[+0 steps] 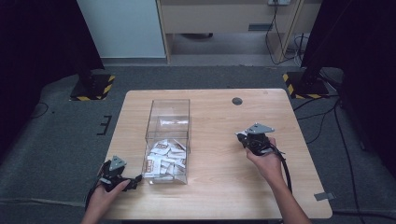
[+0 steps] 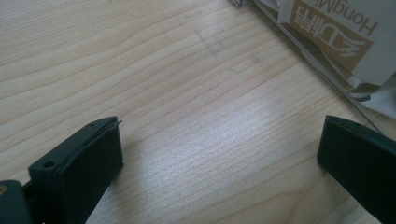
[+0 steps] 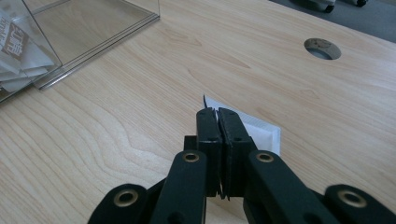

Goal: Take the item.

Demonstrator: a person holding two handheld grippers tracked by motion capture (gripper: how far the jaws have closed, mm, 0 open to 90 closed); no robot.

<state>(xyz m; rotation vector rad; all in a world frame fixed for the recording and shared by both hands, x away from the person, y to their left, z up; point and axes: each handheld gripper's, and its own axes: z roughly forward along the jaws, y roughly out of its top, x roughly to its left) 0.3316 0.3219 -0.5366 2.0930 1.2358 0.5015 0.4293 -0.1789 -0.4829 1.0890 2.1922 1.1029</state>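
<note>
Right hand-held gripper (image 3: 218, 114): jaws pressed together, clamped on a thin white sachet (image 3: 261, 130). In the right gripper view the sachet sits at frame centre, its sharp corner poking up just above the jaw tips, the rest of its flat white body spreading out to the right behind the jaws, low over the bench (image 3: 116, 121). Whether the sachet's lower edge touches the wood cannot be told.

In the high view this right hand-held gripper (image 1: 243, 138) sits right of centre, held by the person's right hand (image 1: 267, 161), well apart from the clear box (image 1: 168, 116).

The clear box stands in the middle of the frame, slightly left. A heap of white sachets with brown print (image 1: 166, 158) fills its near end; the far end holds a single one.

Left hand-held gripper (image 1: 136, 179): lower left of the high view, just beside the box's near left corner, held by the left hand (image 1: 105, 193). In the left gripper view its jaws stand wide apart at the bottom corners of the frame, bare wood between them, nothing gripped. The box wall (image 2: 322, 70) and a printed sachet behind it run across the upper right.

A round cable hole (image 1: 237, 101) lies in the bench top toward the upper right.
</note>
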